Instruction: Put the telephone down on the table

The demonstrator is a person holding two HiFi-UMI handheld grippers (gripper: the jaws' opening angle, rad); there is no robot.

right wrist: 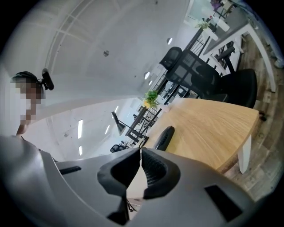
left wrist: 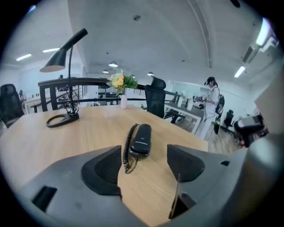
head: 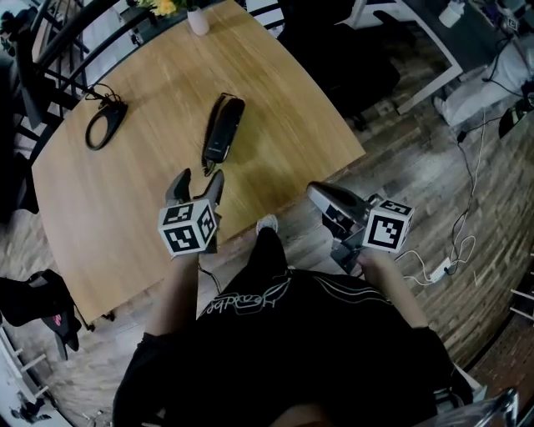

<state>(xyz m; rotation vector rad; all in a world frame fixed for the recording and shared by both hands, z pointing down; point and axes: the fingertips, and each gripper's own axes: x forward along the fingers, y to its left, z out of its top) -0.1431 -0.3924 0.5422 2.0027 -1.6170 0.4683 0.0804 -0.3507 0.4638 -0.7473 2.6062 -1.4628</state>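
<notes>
1. Lying flat on the pale wood-grain table (head: pixel 125 217): slim black telephone (head: pixel 224 128), coiled cord (head: pixel 206 146) alongside.
2. Just short of it: left tool (head: pixel 200 177), grey jaws spread wide (nothing between).
3. Beyond the table's edge: right tool (head: pixel 313 190), jaws pinched together, empty.
4. Farther back: ring-shaped black lamp base (head: pixel 106 123), small white vase (head: pixel 198 21).

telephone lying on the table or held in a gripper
Lying flat on the table, held by neither gripper: the telephone rests on the wood, and the left gripper has its jaws wide apart, short of it, nothing between them.
</notes>
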